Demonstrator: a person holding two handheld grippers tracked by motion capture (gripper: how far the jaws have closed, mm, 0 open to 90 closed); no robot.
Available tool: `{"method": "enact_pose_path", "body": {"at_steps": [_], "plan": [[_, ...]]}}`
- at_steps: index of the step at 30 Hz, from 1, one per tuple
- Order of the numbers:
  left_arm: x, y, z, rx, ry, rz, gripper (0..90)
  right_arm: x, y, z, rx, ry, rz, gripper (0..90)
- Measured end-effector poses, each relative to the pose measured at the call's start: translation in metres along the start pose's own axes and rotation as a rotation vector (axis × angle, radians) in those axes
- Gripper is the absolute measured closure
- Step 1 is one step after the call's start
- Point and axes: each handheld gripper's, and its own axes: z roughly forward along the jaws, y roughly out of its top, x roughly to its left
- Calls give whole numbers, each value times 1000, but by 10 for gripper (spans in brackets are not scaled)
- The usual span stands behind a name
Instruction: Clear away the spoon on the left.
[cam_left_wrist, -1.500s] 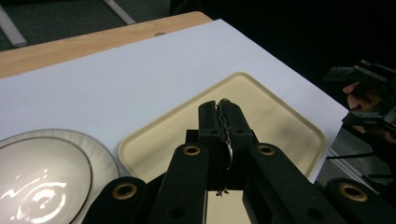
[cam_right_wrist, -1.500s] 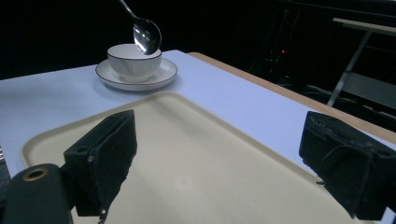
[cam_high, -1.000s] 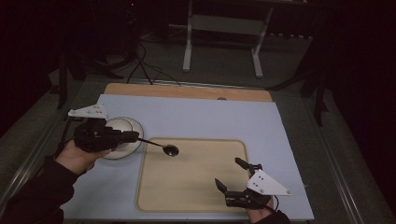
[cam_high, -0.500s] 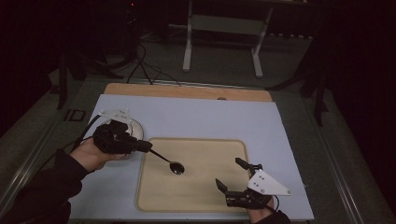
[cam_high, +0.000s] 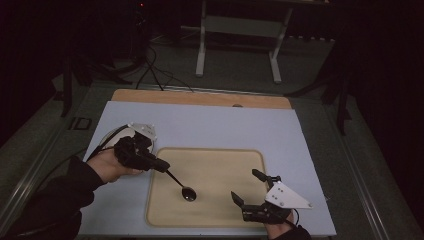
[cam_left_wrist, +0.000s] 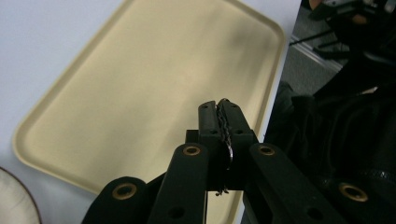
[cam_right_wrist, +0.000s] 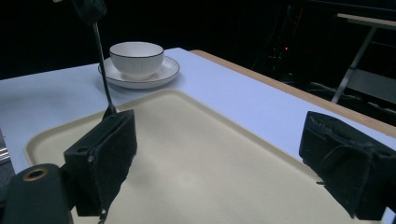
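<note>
A pale blue table (cam_high: 210, 125) carries every item, with a strip of bare wood along its far edge. On its near half lies a beige tray (cam_high: 220, 165) with rounded corners and a low raised rim; its surface is bare apart from the spoon bowl resting on it. At the table's left side, just beyond the tray's left edge, a white saucer (cam_right_wrist: 159, 77) with a dark rim line holds a white cup (cam_right_wrist: 137, 56), upright and centred on it.

The left gripper (cam_high: 162, 166), held in a hand in a dark sleeve, reaches over the tray's left rim. Its jaws are pressed fully together on the handle end of a dark spoon (cam_high: 181, 186), seen edge-on between the pads in the left gripper view. The spoon slopes down and away from the jaws, and its bowl meets the tray left of centre.

The right gripper (cam_high: 247, 187), bearing a grey three-cornered plate, sits at the tray's near right corner. Its jaws stand wide apart with nothing between them, both poised over the tray and pointing towards the cup and saucer.
</note>
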Motion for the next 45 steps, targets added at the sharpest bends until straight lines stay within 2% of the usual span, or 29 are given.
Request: {"method": "enact_pose_path", "body": {"at_steps": [7, 21, 24, 27, 28, 32, 45], "plan": [[2, 6, 19, 66, -28, 15, 892, 0, -1, 0, 3, 8, 2, 115], [9, 21, 59, 176, -74, 9, 890, -1, -1, 0, 4, 17, 5, 115], [11, 24, 64, 176, -88, 1, 889, -1, -1, 0, 7, 19, 6, 115], [13, 27, 67, 168, -86, 2, 885, -1, -1, -1, 6, 19, 6, 115], [14, 27, 69, 162, -81, -5, 853, -1, -1, -1, 6, 19, 6, 115], [18, 29, 76, 143, -77, -19, 838, -1, -2, 0, 6, 22, 6, 115], [41, 33, 107, 51, -92, -149, 841, -1, -2, 1, 14, 28, 6, 115]]}}
